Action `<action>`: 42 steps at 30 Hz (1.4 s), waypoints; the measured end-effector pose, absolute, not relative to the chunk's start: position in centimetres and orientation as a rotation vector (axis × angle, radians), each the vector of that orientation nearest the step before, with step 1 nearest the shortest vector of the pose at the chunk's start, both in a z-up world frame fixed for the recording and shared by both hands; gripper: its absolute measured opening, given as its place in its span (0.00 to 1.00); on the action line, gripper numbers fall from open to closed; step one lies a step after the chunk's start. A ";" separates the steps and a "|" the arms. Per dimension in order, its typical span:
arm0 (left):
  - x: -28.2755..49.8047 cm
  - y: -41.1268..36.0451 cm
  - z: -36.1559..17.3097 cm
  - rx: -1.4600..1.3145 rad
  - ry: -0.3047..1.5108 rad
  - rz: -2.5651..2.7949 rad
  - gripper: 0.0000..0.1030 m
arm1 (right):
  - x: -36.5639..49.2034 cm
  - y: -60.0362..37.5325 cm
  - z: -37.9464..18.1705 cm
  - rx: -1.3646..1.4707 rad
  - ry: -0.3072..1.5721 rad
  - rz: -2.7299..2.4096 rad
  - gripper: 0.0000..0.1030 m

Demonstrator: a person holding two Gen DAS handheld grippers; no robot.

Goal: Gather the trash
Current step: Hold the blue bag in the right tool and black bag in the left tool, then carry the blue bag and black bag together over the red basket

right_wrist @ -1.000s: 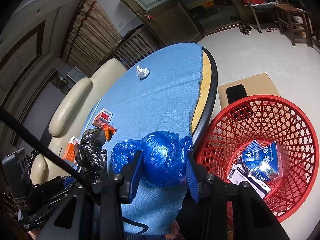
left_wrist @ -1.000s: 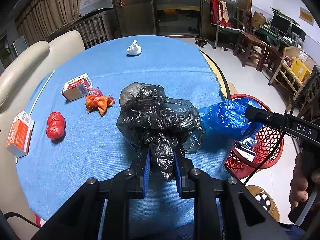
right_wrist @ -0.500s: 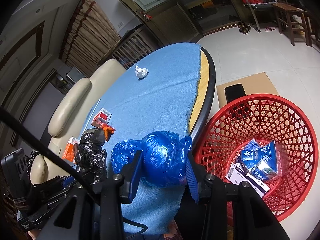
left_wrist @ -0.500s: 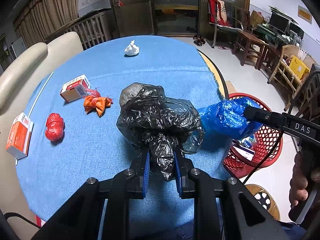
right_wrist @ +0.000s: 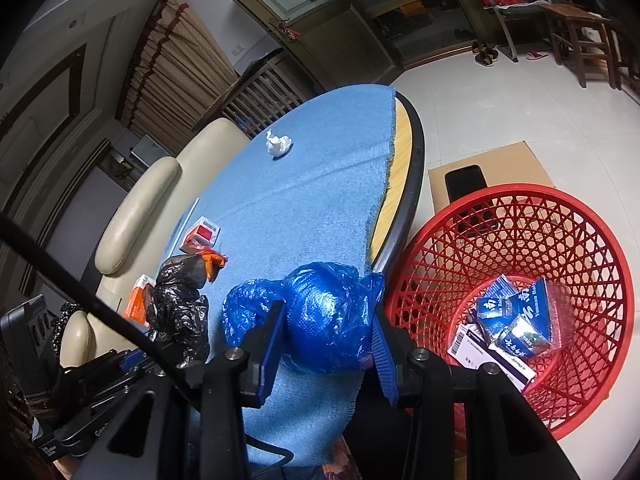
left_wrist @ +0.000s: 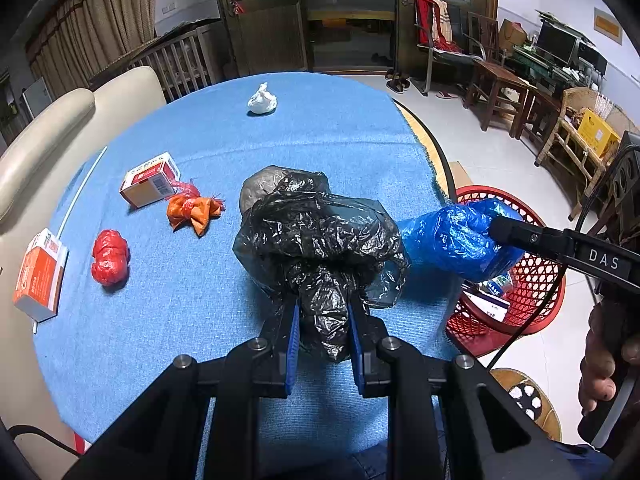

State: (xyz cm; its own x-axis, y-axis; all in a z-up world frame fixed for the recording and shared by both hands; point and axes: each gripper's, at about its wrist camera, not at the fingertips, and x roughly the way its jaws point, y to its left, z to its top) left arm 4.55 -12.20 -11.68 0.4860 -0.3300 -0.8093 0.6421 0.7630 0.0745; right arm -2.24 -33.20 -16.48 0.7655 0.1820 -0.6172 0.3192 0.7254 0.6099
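Left wrist view, listed left to right on the round table under its blue cloth (left_wrist: pixel 200 300): an orange-and-white cardboard box (left_wrist: pixel 39 276) at the cloth's left edge; a crumpled red plastic wad (left_wrist: pixel 110 256); a red-and-white carton (left_wrist: pixel 150 179) with an orange knotted plastic scrap (left_wrist: pixel 194 212) just beside it; a small white knotted bag (left_wrist: pixel 262 102) at the far side. At centre, the left gripper (left_wrist: pixel 323 330) has both fingers clamped on the neck of a crumpled black plastic bag (left_wrist: pixel 320 240). To its right, the right gripper (right_wrist: pixel 326 334) holds a blue plastic bag bundle (right_wrist: pixel 326 320) squeezed between its two blue pads, near the table's right edge. Farthest right, on the floor beside the table, a red lattice plastic basket (right_wrist: pixel 580 240) contains blue and white cartons (right_wrist: pixel 516 330).
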 end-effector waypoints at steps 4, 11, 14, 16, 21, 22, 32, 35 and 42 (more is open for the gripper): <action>4.5 -12.3 -11.6 0.400 0.878 -0.610 0.22 | -2.4 -33.3 -16.6 0.776 0.713 -0.086 0.42; 4.3 -12.5 -11.7 0.411 0.876 -0.613 0.22 | -2.7 -33.6 -16.6 0.782 0.710 -0.092 0.42; 4.3 -12.7 -11.7 0.416 0.874 -0.614 0.22 | -2.9 -33.6 -16.7 0.785 0.710 -0.094 0.42; 4.3 -12.8 -11.7 0.420 0.874 -0.615 0.22 | -3.0 -33.7 -16.7 0.788 0.709 -0.096 0.42; 4.1 -13.0 -11.8 0.430 0.873 -0.618 0.22 | -3.3 -34.0 -16.8 0.795 0.707 -0.101 0.42; 4.1 -13.0 -11.8 0.432 0.873 -0.619 0.22 | -3.4 -34.0 -16.9 0.798 0.707 -0.102 0.42; 4.0 -13.5 -11.9 0.454 0.869 -0.632 0.22 | -3.9 -34.4 -17.3 0.811 0.704 -0.114 0.42; 4.0 -13.5 -12.1 0.460 0.869 -0.638 0.22 | -4.0 -34.5 -17.4 0.815 0.704 -0.116 0.42; 3.7 -13.9 -12.3 0.478 0.862 -0.652 0.22 | -4.2 -34.6 -17.4 0.817 0.702 -0.121 0.42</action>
